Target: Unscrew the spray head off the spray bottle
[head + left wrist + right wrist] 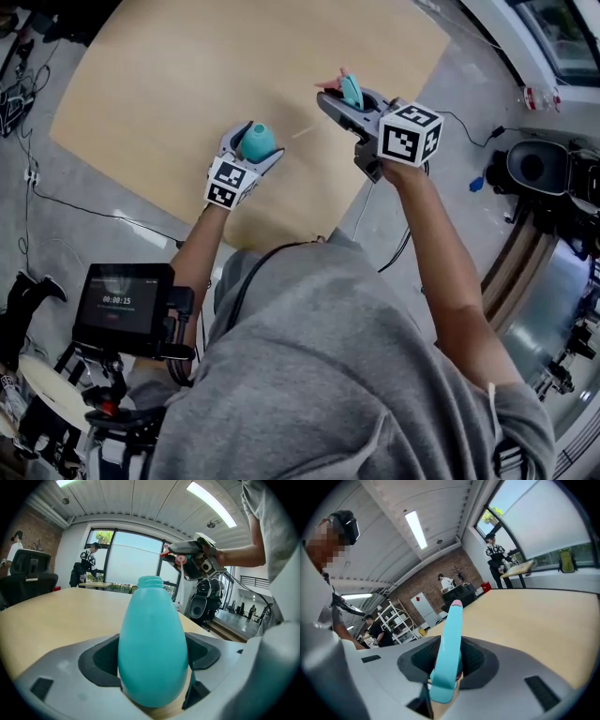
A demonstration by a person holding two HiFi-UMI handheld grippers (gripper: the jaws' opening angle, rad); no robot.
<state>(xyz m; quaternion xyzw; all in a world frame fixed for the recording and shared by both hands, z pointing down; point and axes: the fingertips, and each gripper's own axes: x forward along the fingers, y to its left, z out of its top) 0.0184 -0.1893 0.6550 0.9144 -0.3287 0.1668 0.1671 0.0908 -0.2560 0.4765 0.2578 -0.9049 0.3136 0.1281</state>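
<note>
The teal spray bottle (152,644) has a bare open neck and sits between the pads of my left gripper (255,142), which is shut on its body. In the head view the bottle (258,141) hangs over the near part of the wooden table (187,84). The spray head (447,648), teal with a pink tip, is apart from the bottle and clamped in my right gripper (349,97), up and to the right of the bottle. The same spray head (180,557) shows in the left gripper view, off the bottle.
The pale table fills the upper left of the head view, its near edge just below my grippers. A tripod with a screen (122,305) stands at lower left. Black machines (544,173) and cables lie on the grey floor at right. People (86,566) stand by far windows.
</note>
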